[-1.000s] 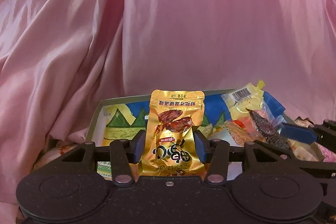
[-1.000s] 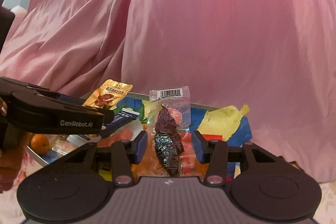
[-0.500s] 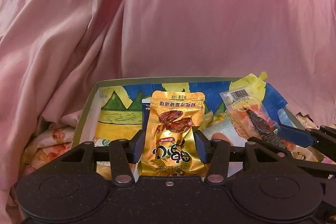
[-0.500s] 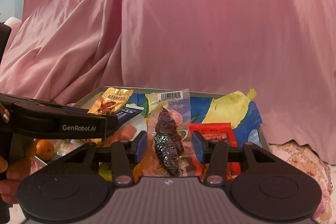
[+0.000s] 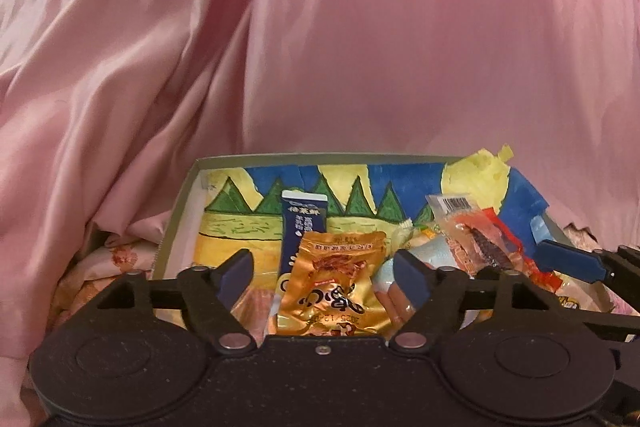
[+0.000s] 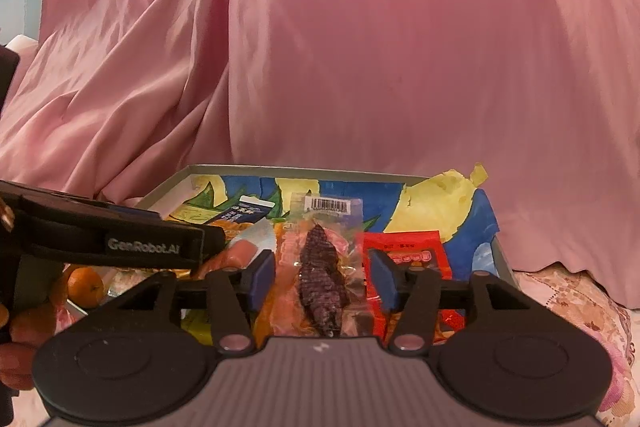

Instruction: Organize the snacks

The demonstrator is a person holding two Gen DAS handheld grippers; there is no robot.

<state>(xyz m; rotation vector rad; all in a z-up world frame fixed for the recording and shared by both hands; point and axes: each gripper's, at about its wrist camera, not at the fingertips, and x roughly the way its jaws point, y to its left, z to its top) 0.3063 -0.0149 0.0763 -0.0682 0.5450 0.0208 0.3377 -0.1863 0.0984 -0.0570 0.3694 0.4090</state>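
A painted cardboard box (image 5: 180,211) holds several snack packs. My left gripper (image 5: 326,271) is open over the box; the gold snack pouch (image 5: 332,287) lies between its spread fingers, free of the pads. A dark blue pack (image 5: 302,227) stands behind it. My right gripper (image 6: 322,275) is open too, wider than before, around a clear pack with a dark dried snack (image 6: 322,275) that rests on the pile. That pack also shows in the left wrist view (image 5: 476,239). A red pack (image 6: 404,251) lies to its right.
Pink satin cloth (image 5: 320,47) hangs behind and around the box (image 6: 500,251). An orange (image 6: 85,281) sits low left in the right wrist view, near the left gripper's body (image 6: 120,243). Floral cloth (image 6: 580,307) lies right of the box.
Both grippers came down over the box and opened. The gold pouch and the clear dried-snack pack were let go and now lie on the pile.
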